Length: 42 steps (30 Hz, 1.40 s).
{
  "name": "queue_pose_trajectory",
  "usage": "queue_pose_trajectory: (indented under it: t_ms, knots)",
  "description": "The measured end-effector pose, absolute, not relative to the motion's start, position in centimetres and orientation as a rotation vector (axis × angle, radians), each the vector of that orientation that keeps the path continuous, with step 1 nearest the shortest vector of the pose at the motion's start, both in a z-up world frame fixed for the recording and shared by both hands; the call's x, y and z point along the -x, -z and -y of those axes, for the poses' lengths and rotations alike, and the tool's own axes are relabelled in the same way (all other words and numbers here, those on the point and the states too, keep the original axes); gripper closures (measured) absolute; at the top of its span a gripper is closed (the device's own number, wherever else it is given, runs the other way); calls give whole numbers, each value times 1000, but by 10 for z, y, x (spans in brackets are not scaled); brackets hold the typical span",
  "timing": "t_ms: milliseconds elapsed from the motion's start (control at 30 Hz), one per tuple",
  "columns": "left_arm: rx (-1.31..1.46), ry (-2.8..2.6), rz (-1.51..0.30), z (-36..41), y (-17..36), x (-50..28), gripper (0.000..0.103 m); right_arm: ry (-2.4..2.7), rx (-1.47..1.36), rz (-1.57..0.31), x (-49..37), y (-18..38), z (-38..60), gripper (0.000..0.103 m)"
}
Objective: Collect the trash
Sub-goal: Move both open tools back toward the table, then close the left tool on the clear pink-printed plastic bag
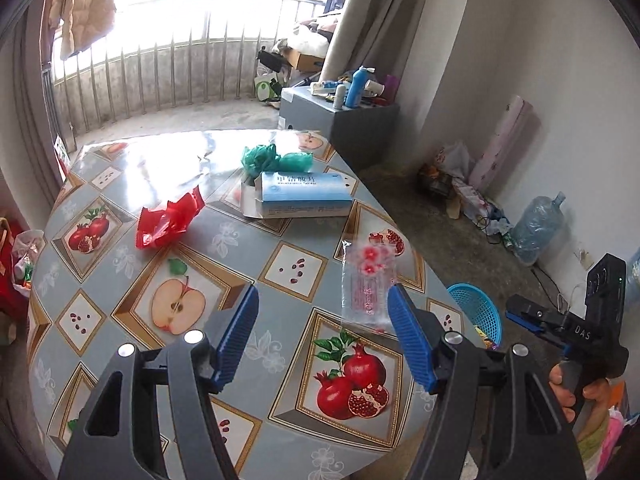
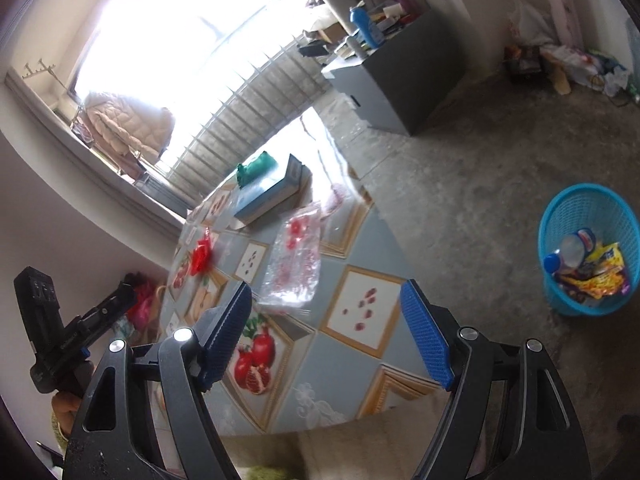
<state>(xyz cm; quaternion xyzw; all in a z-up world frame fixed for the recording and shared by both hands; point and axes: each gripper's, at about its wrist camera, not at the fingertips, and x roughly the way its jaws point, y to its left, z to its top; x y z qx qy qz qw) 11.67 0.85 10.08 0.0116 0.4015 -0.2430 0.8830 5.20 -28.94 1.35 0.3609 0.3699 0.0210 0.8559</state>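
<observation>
A table (image 1: 100, 332) with a fruit-print cloth carries the trash. A crumpled red wrapper (image 1: 168, 220) lies at its left. A blue-and-white carton (image 1: 304, 194) lies on its side further back, with a green plastic bag (image 1: 276, 160) bunched behind it. A clear bag with pink flowers (image 1: 368, 280) lies near the right edge. My left gripper (image 1: 322, 304) hovers open over the cloth, its right pad close to that clear bag. My right gripper (image 2: 326, 296) is open over the table's near corner, short of the clear bag (image 2: 296, 264). Nothing is between either pair of jaws.
A blue mesh basket (image 2: 588, 256) stands on the concrete floor right of the table and holds a bottle and snack wrappers. A grey cabinet (image 1: 340, 112) with bottles stands beyond the table. A water jug (image 1: 536, 228) and clutter line the right wall.
</observation>
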Motion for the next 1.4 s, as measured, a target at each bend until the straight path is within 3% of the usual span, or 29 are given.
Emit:
queue_pose_trajectory:
  t_ms: [300,700,1167,1400]
  knots:
    - [-49,471,-868,11,-92,-124,38,-87,-759,-840,-72,-2,279,30]
    - [-133,496,-907,53,-61,-145,38,-86,-779,-936,-101,28,284,51]
    - [-140,552,-1040,96,-10,-163,80,-90,-766,-934,-104,35,289,72]
    - [-153,537,-1074,106,-1,-166,90,-103,-775,-931,-105,37,293,76]
